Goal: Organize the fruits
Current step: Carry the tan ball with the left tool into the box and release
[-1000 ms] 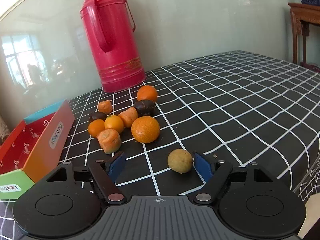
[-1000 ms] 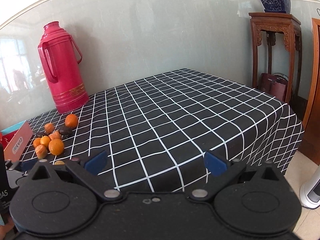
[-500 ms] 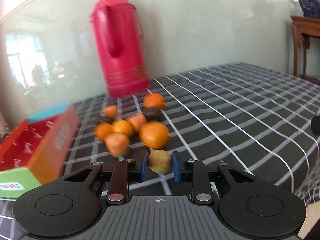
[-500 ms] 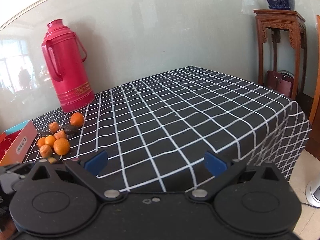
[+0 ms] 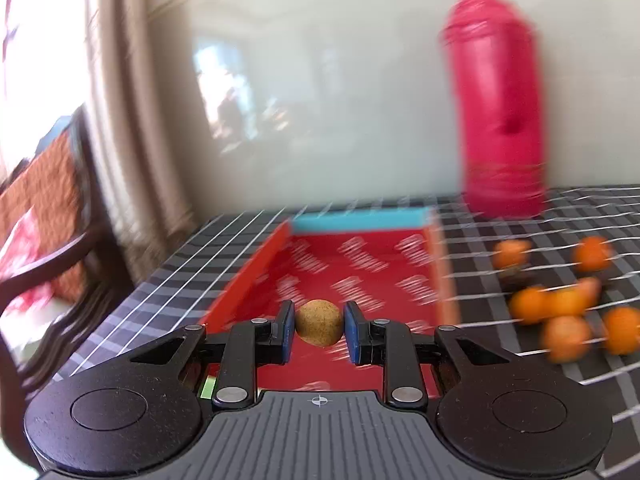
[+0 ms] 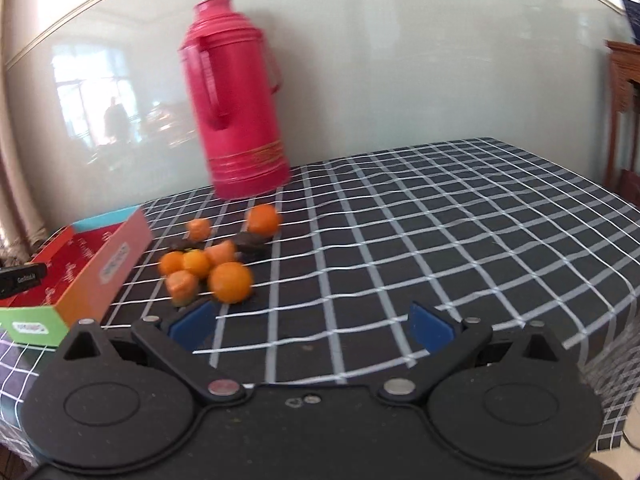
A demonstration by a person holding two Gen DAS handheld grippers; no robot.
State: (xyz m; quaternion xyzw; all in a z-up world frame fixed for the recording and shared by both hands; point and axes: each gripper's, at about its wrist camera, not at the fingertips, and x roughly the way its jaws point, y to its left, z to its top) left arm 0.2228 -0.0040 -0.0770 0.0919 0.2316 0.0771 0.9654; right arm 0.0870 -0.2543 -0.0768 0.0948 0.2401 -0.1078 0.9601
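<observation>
My left gripper (image 5: 319, 330) is shut on a small round tan fruit (image 5: 319, 327) and holds it over the near end of an open red box (image 5: 360, 264). The box also shows in the right wrist view (image 6: 88, 264), where the left gripper's black tip reaches over it. A pile of oranges and carrot pieces (image 6: 212, 264) with two dark fruits lies right of the box; it also shows blurred in the left wrist view (image 5: 568, 304). My right gripper (image 6: 312, 326) is open and empty, just in front of the pile's big orange (image 6: 231, 282).
A tall red thermos (image 6: 236, 100) stands behind the pile by the wall. The table has a black checked cloth (image 6: 440, 240). A dark wooden chair (image 5: 48, 208) stands past the table's left edge. A wooden stand (image 6: 624, 112) is at far right.
My left gripper closed on the tan fruit, lifted it and swung left over the red box. My right gripper moved left toward the fruit pile, still open.
</observation>
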